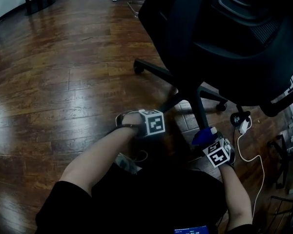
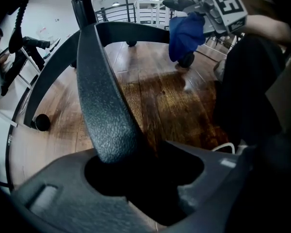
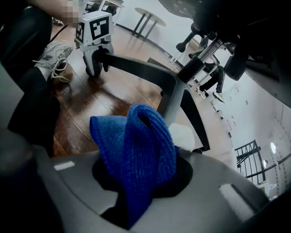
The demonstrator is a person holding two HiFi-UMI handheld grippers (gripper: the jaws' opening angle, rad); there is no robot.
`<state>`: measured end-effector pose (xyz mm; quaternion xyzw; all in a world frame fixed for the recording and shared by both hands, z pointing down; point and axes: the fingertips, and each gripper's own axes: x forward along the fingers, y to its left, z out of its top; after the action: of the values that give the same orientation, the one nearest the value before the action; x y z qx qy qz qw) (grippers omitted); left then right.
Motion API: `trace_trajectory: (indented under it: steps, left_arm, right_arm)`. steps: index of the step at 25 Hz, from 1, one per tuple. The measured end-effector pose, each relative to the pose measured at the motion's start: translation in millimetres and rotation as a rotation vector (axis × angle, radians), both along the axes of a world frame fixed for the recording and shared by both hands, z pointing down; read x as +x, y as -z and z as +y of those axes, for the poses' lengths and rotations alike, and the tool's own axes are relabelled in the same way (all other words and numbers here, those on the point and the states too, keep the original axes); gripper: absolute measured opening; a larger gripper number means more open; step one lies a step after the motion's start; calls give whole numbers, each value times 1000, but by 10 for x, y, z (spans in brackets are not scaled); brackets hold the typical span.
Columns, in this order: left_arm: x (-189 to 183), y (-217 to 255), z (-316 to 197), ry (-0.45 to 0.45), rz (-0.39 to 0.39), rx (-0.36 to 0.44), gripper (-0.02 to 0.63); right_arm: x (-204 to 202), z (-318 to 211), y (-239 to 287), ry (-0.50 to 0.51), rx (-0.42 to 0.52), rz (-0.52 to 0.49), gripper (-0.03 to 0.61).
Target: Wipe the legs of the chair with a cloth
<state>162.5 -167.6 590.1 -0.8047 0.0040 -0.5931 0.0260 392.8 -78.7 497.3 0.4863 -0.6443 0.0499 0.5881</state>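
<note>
A black office chair (image 1: 219, 28) stands on a wooden floor, its star base in front of me. My left gripper (image 1: 129, 123) points steeply down and is shut on the outer end of one chair leg (image 2: 104, 110), which runs from between its jaws up to the hub. The right gripper view shows the left gripper (image 3: 94, 57) clamped on that leg by its caster. My right gripper (image 1: 207, 140) is shut on a folded blue cloth (image 3: 136, 144) and hovers beside the neighbouring leg (image 1: 201, 113). In the left gripper view the blue cloth (image 2: 184, 33) hangs off the floor.
A white plug and cable (image 1: 245, 126) lie on the floor right of the base. A grey shoe (image 1: 128, 163) and my black-trousered legs fill the near floor. Another leg ends in a caster (image 1: 138, 67) at the far left. A metal rack (image 1: 289, 130) stands at the right edge.
</note>
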Motion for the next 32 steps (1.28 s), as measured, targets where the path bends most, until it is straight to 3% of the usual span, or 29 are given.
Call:
trace_trajectory:
  steps: [8, 12, 17, 20, 27, 32]
  left_arm:
    - [14, 12, 42, -24, -2, -18, 212]
    - [15, 23, 41, -24, 10, -26, 212]
    - [23, 15, 61, -23, 10, -26, 212]
    - [7, 6, 51, -27, 0, -21, 212]
    - [37, 28, 66, -14, 24, -38, 212]
    - [26, 37, 67, -10, 40, -58, 212]
  right_arm:
    - [-1, 9, 50, -33, -8, -79, 81]
    - [-138, -165, 179, -21, 62, -145, 80]
    - [-143, -469, 149, -58, 86, -81, 75]
    - [-177, -517, 172, -61, 87, -110, 75]
    - [-360, -1319, 368, 0, 233, -86, 75]
    - [-473, -1535, 418, 67, 322, -118, 77]
